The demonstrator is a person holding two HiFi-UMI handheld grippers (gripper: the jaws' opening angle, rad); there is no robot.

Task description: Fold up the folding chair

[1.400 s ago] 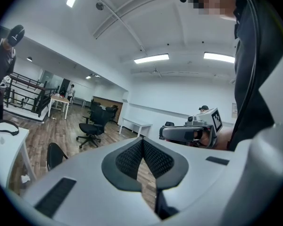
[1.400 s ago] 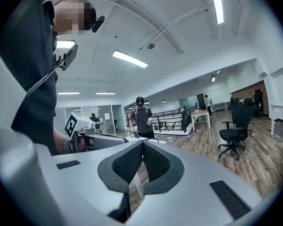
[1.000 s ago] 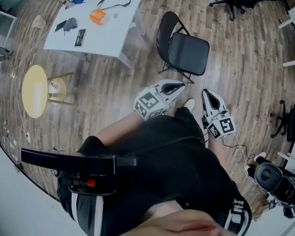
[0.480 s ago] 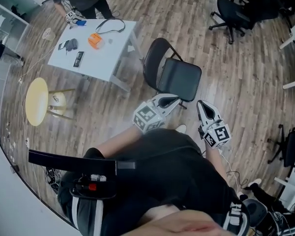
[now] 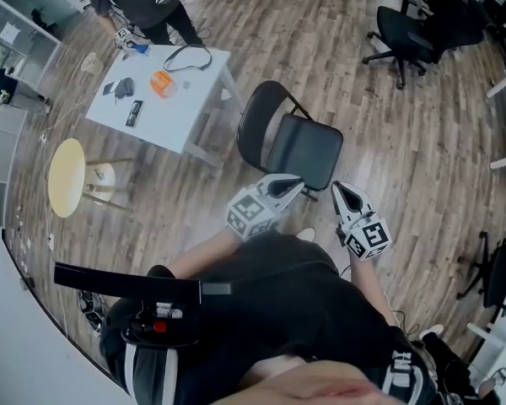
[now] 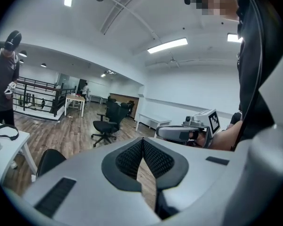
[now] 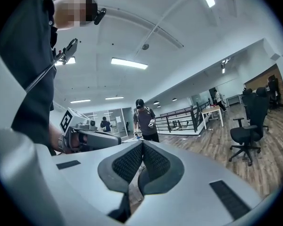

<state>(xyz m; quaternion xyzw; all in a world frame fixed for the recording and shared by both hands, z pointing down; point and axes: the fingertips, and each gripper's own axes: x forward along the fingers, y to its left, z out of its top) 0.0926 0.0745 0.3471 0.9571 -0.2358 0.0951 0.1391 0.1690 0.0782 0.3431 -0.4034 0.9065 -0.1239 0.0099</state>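
A black folding chair (image 5: 299, 146) stands unfolded on the wood floor, its curved backrest (image 5: 255, 123) toward the white table. In the head view my left gripper (image 5: 297, 180) hovers just short of the seat's near edge, jaws shut and empty. My right gripper (image 5: 337, 189) is beside it to the right, also shut with nothing in it, a little off the seat's front corner. In the left gripper view only the backrest (image 6: 49, 160) peeks past the gripper body at lower left, and the right gripper (image 6: 179, 133) shows to the right.
A white table (image 5: 160, 91) with small items stands left of the chair, and a person (image 5: 148, 2) stands behind it. A round yellow stool (image 5: 67, 175) is at far left. Black office chairs (image 5: 413, 28) stand at upper right.
Both grippers have closed in on the folding chair, which now lies nearer to them in the head view. Their jaws stayed shut.
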